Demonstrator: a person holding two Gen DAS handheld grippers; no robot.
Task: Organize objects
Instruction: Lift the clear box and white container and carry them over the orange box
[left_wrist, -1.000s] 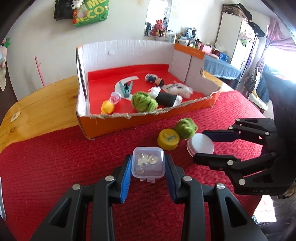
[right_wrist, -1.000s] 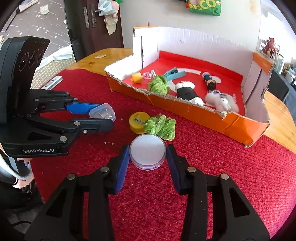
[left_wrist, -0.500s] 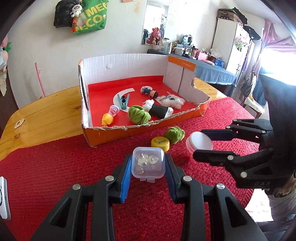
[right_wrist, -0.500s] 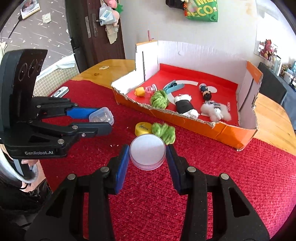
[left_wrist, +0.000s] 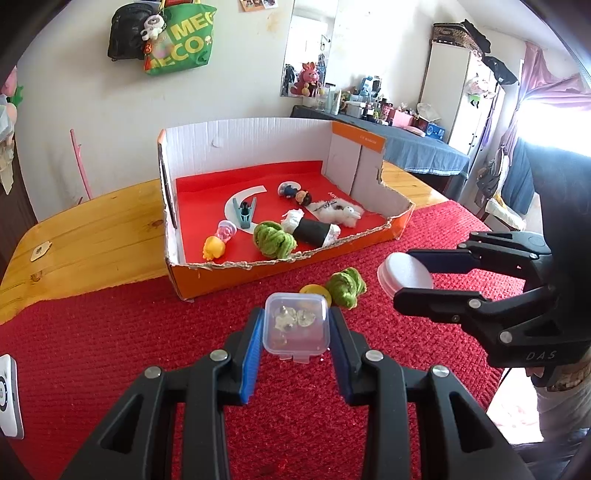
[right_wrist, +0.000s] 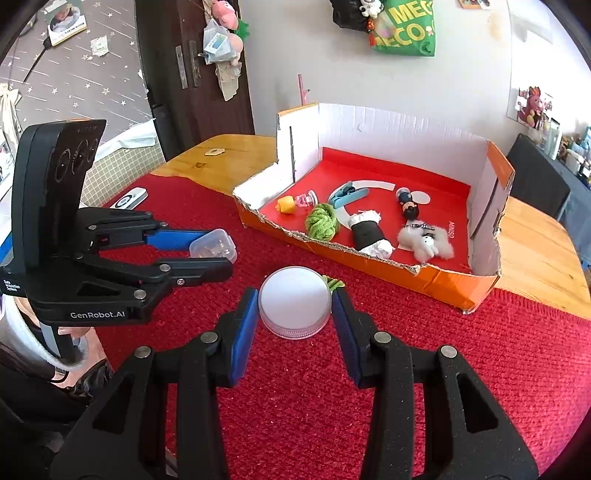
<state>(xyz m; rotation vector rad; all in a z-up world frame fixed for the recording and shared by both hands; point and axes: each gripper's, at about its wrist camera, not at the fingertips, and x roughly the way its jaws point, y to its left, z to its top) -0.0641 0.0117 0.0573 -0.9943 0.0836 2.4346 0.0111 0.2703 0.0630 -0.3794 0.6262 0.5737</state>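
My left gripper (left_wrist: 296, 326) is shut on a small clear square plastic box (left_wrist: 296, 325) with small bits inside, held above the red cloth; the box also shows in the right wrist view (right_wrist: 214, 248). My right gripper (right_wrist: 294, 308) is shut on a round white lidded jar (right_wrist: 294, 301), also lifted; the jar shows in the left wrist view (left_wrist: 405, 275). A green yarn ball (left_wrist: 346, 286) and a yellow cap (left_wrist: 315, 292) lie on the cloth below. The open cardboard box (left_wrist: 280, 262) with a red floor stands beyond, holding several small toys.
The red cloth (left_wrist: 110, 332) covers the near part of a wooden table (left_wrist: 92, 236). A white remote (right_wrist: 129, 198) lies at the cloth's left edge. Inside the cardboard box are another green yarn ball (left_wrist: 274, 239), a clip and dolls.
Both grippers have risen and pulled back with their loads. The cardboard box and the yarn ball and cap now look farther away and lower.
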